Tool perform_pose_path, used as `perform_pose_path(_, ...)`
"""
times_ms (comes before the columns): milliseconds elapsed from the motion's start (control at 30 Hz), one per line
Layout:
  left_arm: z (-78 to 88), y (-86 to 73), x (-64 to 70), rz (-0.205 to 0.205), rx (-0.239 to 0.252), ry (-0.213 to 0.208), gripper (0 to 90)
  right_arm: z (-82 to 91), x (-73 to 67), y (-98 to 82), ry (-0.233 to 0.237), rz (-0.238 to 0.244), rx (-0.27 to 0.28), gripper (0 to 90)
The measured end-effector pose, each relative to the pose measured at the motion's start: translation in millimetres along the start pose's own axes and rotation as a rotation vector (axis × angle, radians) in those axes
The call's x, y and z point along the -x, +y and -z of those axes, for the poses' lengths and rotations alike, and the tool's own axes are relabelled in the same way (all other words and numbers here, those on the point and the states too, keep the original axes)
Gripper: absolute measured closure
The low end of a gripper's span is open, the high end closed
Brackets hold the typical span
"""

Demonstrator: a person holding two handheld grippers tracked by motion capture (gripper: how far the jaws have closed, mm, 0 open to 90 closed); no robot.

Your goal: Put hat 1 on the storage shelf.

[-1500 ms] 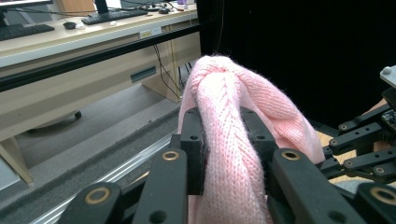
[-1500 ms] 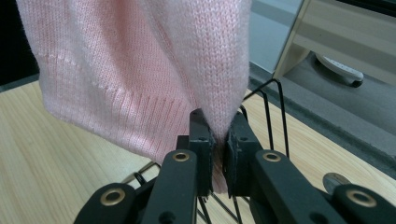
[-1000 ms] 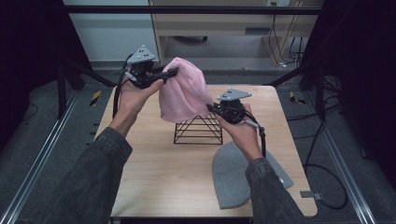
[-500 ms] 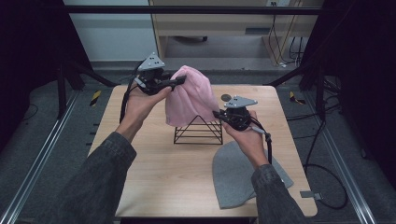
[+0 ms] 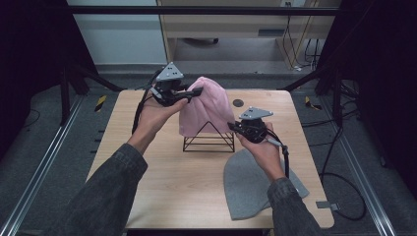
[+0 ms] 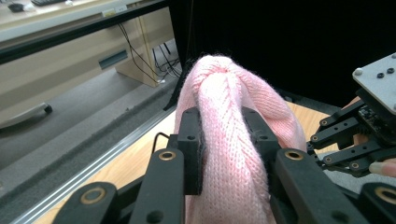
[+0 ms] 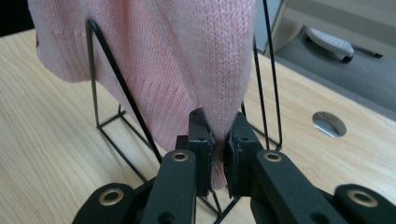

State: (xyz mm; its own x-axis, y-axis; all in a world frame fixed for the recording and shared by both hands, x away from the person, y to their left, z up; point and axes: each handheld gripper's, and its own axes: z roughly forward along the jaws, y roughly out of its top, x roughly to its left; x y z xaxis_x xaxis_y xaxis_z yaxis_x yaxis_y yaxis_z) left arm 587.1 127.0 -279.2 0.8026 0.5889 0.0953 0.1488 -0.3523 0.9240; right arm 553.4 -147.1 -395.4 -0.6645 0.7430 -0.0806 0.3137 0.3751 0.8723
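Note:
A pink knitted hat (image 5: pixel 204 105) hangs over a black wire pyramid stand (image 5: pixel 206 150) in the middle of the table. My left gripper (image 5: pixel 194 93) is shut on the hat's bunched crown (image 6: pixel 224 116), which bulges up between the pads. My right gripper (image 5: pixel 231 127) is shut on the hat's lower edge (image 7: pixel 187 56) at the stand's right side, with the knit pinched between its jaws. The stand's wires (image 7: pixel 116 77) run up under the fabric. The right gripper (image 6: pixel 355 140) also appears at the right of the left gripper view.
A grey knitted hat (image 5: pixel 255 184) lies flat at the front right of the wooden table (image 5: pixel 162 187), under my right forearm. A round cable hole (image 5: pixel 238 103) sits behind the stand. Metal rails run along the floor on both sides.
Both hands have come down and shifted right with the pink hat, which now sits lower over the wire stand. Both grips are unchanged.

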Motion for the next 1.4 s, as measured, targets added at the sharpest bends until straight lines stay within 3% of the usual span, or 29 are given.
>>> perform_pose_path(367,-9.1,-12.1,3.6,0.003,-0.031,-0.018,71.6,-7.6,1.3,-13.0,0.007,-0.006,-0.052,82.2)
perform_pose_path(533,-9.2,-14.2,8.9,0.003,-0.033,-0.050,71.7,-7.8,3.1,-16.8,0.010,-0.015,-0.070,82.6)
perform_pose_path(700,-13.0,-17.1,12.0,-0.003,-0.069,-0.038,71.3,-9.8,4.3,-20.2,0.012,-0.016,-0.093,82.7)
perform_pose_path(1000,-20.9,-26.7,15.6,0.016,-0.100,-0.060,71.2,-13.0,5.8,-27.9,0.015,-0.023,-0.131,81.4)
perform_pose_path(1400,-28.2,-36.3,21.4,0.017,-0.125,-0.069,71.9,-13.5,7.6,-36.1,0.003,-0.042,-0.153,68.9)
